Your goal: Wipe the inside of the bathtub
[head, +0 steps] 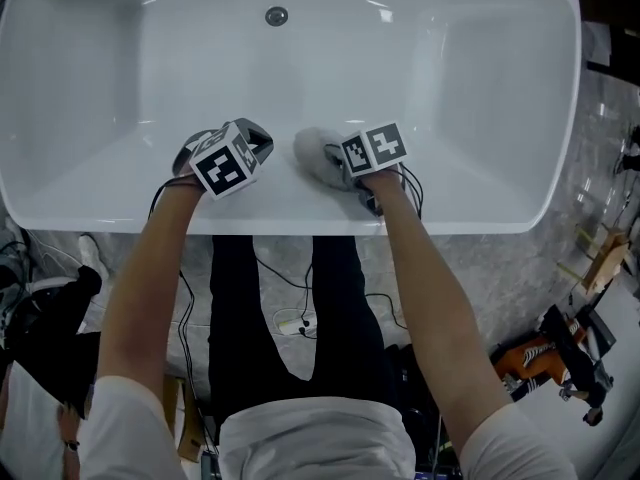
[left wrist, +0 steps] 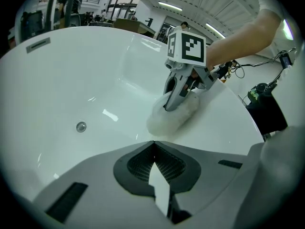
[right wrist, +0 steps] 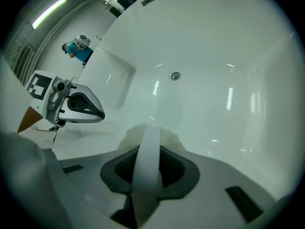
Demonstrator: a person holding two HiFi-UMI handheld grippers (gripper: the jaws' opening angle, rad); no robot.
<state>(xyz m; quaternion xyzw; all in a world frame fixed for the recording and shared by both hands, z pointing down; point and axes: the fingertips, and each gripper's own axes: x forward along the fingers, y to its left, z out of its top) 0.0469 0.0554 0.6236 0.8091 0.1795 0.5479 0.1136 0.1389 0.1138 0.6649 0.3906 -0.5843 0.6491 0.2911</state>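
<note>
Bathtub wall [head: 300, 88]: white cloth [head: 314, 155] in right gripper [head: 342, 166]

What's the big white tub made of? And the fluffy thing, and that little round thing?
The bathtub looks like glossy white acrylic or enamel, I can't tell which: bright reflections sit sharp on its smooth walls. The fluffy cloth looks like soft, fuzzy fabric or sponge: its edges are woolly and dull. The round fitting looks like shiny metal: grey and glinting.

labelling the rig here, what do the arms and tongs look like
Left tongs and right tongs are grey and black. Each carries a white cube of black square markers. Thin black cables trail from both along the forearms. The sleeves are short and white.
</note>
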